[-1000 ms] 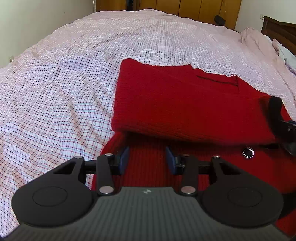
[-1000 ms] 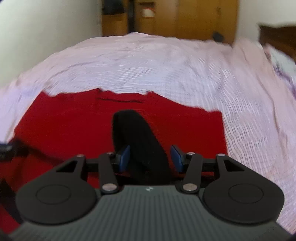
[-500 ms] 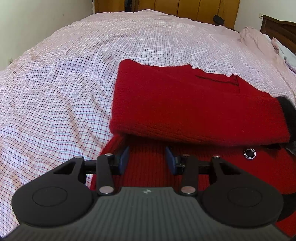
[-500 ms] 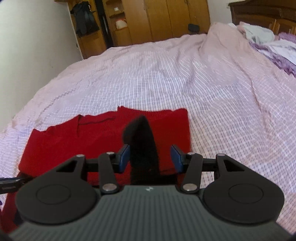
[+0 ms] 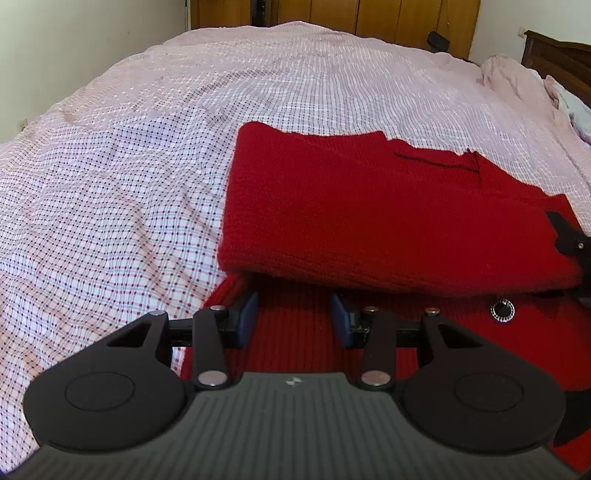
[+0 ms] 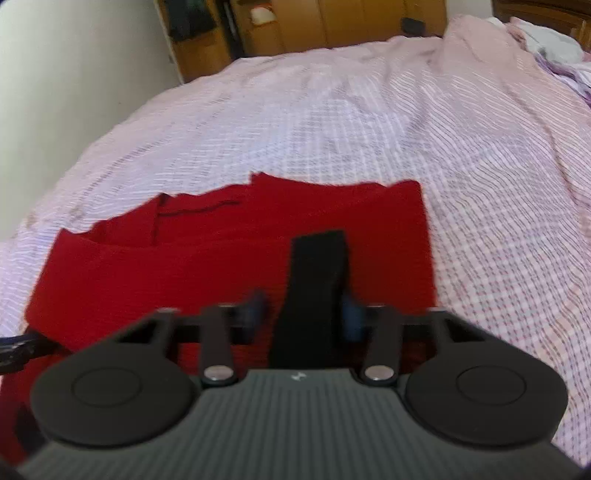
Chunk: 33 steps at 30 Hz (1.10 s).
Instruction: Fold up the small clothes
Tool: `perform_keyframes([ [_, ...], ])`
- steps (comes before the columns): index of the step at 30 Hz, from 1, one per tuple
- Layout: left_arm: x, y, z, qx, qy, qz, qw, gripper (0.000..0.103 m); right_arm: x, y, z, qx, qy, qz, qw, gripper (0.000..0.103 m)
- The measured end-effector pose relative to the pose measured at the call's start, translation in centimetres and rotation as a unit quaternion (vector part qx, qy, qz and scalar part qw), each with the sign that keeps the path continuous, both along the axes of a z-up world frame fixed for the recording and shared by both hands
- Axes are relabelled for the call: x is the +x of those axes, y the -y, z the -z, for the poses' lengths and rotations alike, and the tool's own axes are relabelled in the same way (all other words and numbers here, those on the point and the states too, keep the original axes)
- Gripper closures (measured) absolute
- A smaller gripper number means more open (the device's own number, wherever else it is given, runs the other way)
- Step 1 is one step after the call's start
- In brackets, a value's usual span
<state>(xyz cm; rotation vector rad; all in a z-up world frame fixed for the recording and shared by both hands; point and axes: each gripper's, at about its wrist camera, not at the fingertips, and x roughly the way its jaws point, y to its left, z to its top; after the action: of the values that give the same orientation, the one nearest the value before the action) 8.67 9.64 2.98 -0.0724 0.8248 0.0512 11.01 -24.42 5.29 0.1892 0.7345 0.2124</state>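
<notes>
My left gripper (image 5: 294, 320) sits low over the near ribbed hem of the red knitted cardigan (image 5: 388, 221), its blue-padded fingers (image 5: 248, 318) spread apart with only red knit showing between them and nothing pinched. The cardigan lies on the pink-and-white checked bedsheet (image 5: 129, 192), folded so that a thick upper layer lies over the lower one; the fold's near edge runs just ahead of my left fingertips, slightly lifted, with a shadowed gap beneath it. A round black button with a silver rim (image 5: 502, 309) sits on the lower layer just below that edge, toward my right. The cardigan's left edge is straight, and beyond it the sheet runs wide and lightly wrinkled to the cream wall (image 5: 74, 44).

My right gripper (image 6: 303, 316) hovers over the cardigan (image 6: 184, 266) near its right edge, jaws spread. A black fabric strip (image 6: 317, 288) stands up between them; the view is blurred, and I cannot tell whether either pad touches it. In this view the garment's far edge is jagged, with a neckline step on the left. Right of the cardigan the sheet (image 6: 498, 221) extends well out, open. A heap of pale and lilac laundry (image 6: 561, 51) lies far off at the bed's upper right corner, and wooden wardrobe doors (image 6: 332, 22) stand beyond the foot of the bed.
</notes>
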Motion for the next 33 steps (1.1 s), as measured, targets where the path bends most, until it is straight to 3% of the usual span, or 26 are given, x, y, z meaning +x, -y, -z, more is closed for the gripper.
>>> perform_keyframes([
  [3,0.3,-0.2,0.0,-0.002,0.001,-0.001,1.0,0.054,-0.4,-0.2,-2.0,-0.015,0.046,-0.003,0.999,0.089],
  [6,0.4,-0.3,0.1,-0.002,0.0,0.003,1.0,0.054,-0.5,0.1,-3.9,-0.043,0.095,0.028,0.994,0.09],
  [9,0.4,0.0,0.3,0.005,0.0,0.012,0.9999,0.054,0.9,1.0,-3.4,-0.048,0.073,0.06,0.994,0.09],
  [13,0.6,0.2,0.7,0.013,-0.002,0.017,0.9998,0.054,2.7,1.3,0.1,-0.053,0.005,0.07,0.996,0.089],
  [17,0.5,0.0,0.5,0.011,-0.001,0.02,0.9997,0.054,2.5,1.4,1.5,-0.045,0.007,0.078,0.996,0.088],
  [25,-1.3,0.4,-0.7,0.006,-0.006,0.019,0.9998,0.054,0.5,2.1,-1.6,-0.046,0.019,0.061,0.997,0.069],
  [33,-5.2,1.3,-3.1,0.028,0.006,0.046,0.9985,0.054,-5.7,2.5,-6.5,-0.033,0.036,0.008,0.999,0.069],
])
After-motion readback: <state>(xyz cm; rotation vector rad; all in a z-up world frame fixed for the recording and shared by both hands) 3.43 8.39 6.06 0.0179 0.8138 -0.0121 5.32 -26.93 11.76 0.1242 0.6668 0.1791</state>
